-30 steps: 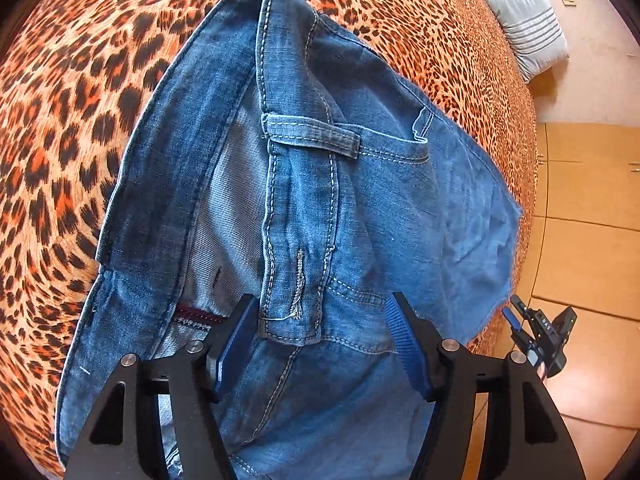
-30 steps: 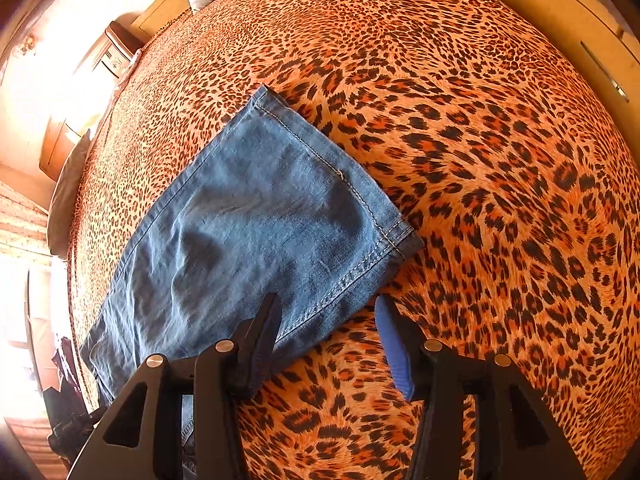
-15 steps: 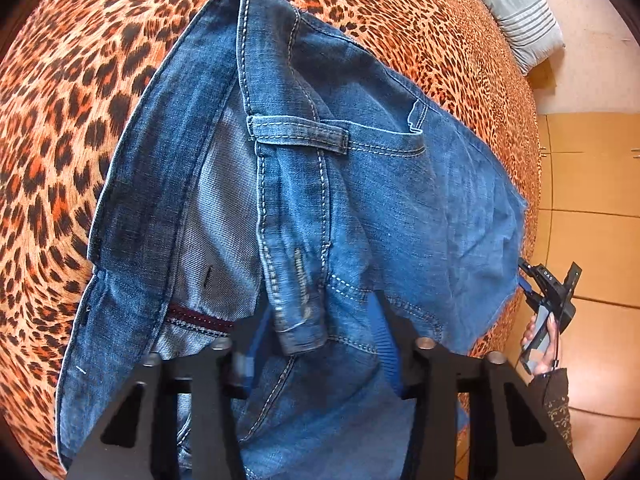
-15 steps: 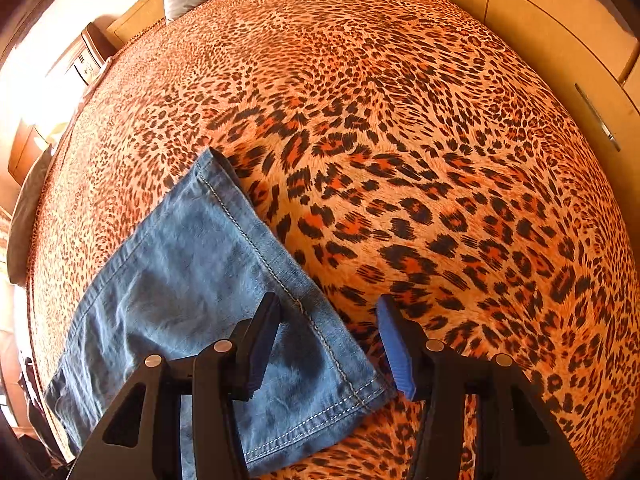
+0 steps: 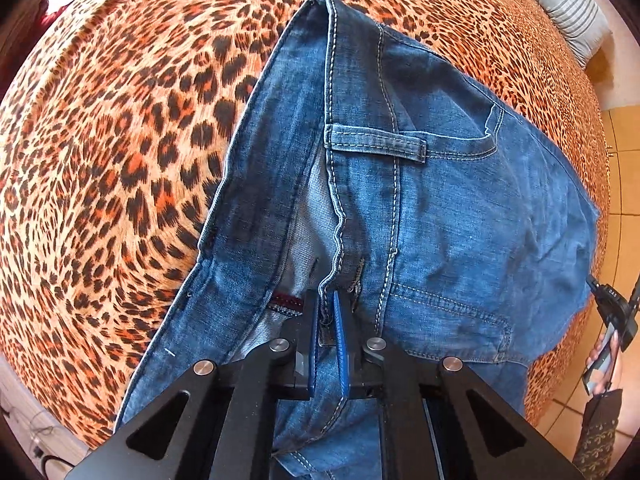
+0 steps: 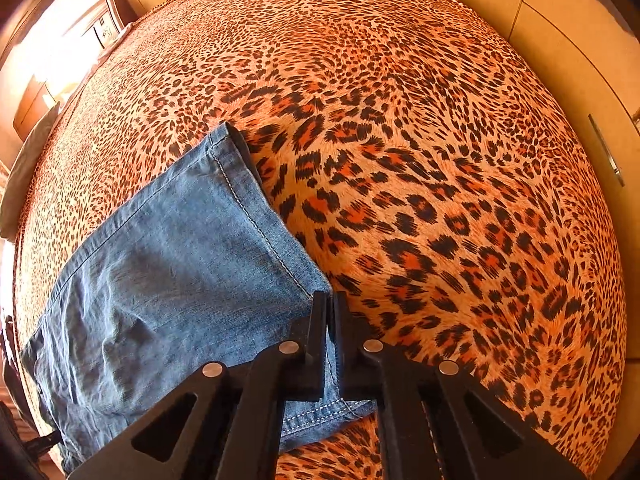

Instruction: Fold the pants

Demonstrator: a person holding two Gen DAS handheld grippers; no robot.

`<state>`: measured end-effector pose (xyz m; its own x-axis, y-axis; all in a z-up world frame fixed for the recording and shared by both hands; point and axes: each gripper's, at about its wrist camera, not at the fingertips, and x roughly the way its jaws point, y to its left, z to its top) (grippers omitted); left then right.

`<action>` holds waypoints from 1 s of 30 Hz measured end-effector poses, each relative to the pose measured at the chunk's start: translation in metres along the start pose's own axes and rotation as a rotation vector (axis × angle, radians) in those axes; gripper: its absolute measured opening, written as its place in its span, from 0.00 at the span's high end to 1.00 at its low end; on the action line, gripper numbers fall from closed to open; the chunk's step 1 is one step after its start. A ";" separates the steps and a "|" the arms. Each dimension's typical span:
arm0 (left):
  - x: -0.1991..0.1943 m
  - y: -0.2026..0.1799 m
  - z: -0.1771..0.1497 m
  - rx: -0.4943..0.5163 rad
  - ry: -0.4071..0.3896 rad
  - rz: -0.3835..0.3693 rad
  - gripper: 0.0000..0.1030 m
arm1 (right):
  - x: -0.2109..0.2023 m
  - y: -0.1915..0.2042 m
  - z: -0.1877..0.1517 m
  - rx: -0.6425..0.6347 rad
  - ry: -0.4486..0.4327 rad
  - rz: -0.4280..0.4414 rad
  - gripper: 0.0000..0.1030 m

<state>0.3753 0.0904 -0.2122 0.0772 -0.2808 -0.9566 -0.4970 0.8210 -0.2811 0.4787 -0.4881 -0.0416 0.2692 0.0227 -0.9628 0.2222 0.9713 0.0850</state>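
Left wrist view: the left hand-held gripper [image 5: 328,320] pinches the waistband of a pair of blue jeans [image 5: 420,208] near the fly, its two fingers drawn close with denim between them. The jeans lie on a bed under a leopard-print bedspread [image 5: 120,160], waist end nearest the camera, one belt loop [image 5: 374,148] and a front pocket facing up. A striped pillow [image 5: 568,8] sits at the far corner of the bed. At the right edge, the person's other hand carries its tool past the side of the bed.

Right wrist view: the right hand-held gripper [image 6: 328,316] is pressed onto the hem corner of a trouser leg [image 6: 180,264], fingers nearly together with the stitched hem caught between them. The leg lies flat on the bedspread [image 6: 440,160], running away to the left; wooden cupboard doors [image 6: 560,40] line the far side.

With both ends of the jeans gripped, the step in hand appears to be the end-to-end fold, which looks not yet begun. The next move likely calls for lifting both grips together, keeping the cloth taut, and carrying the hem over to the waistband so the edges line up. Uneven lifting could twist the leg or pull a thin pinch loose.
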 end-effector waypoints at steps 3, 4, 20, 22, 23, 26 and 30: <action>-0.014 0.011 -0.001 0.005 0.028 -0.108 0.90 | -0.013 -0.002 -0.006 0.039 -0.022 0.049 0.89; -0.019 0.015 -0.002 0.016 0.032 -0.131 0.83 | -0.024 -0.006 -0.012 0.056 -0.041 0.080 0.83; -0.013 0.039 -0.031 0.280 0.270 -0.227 0.27 | -0.127 -0.114 -0.271 0.370 0.056 0.092 0.65; -0.014 0.040 -0.034 0.297 0.279 -0.235 0.27 | -0.136 -0.128 -0.307 0.416 0.069 0.050 0.62; -0.014 0.041 -0.036 0.304 0.286 -0.230 0.27 | -0.139 -0.134 -0.324 0.446 0.078 0.041 0.56; -0.002 0.035 -0.029 0.307 0.300 -0.216 0.27 | -0.140 -0.146 -0.372 0.532 0.108 0.060 0.53; 0.003 0.040 -0.035 0.304 0.324 -0.202 0.28 | -0.132 -0.149 -0.418 0.662 0.103 0.128 0.53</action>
<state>0.3260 0.1048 -0.2237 -0.1511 -0.5498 -0.8215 -0.2207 0.8289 -0.5141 0.0180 -0.5371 -0.0345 0.2485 0.1818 -0.9514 0.7300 0.6104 0.3073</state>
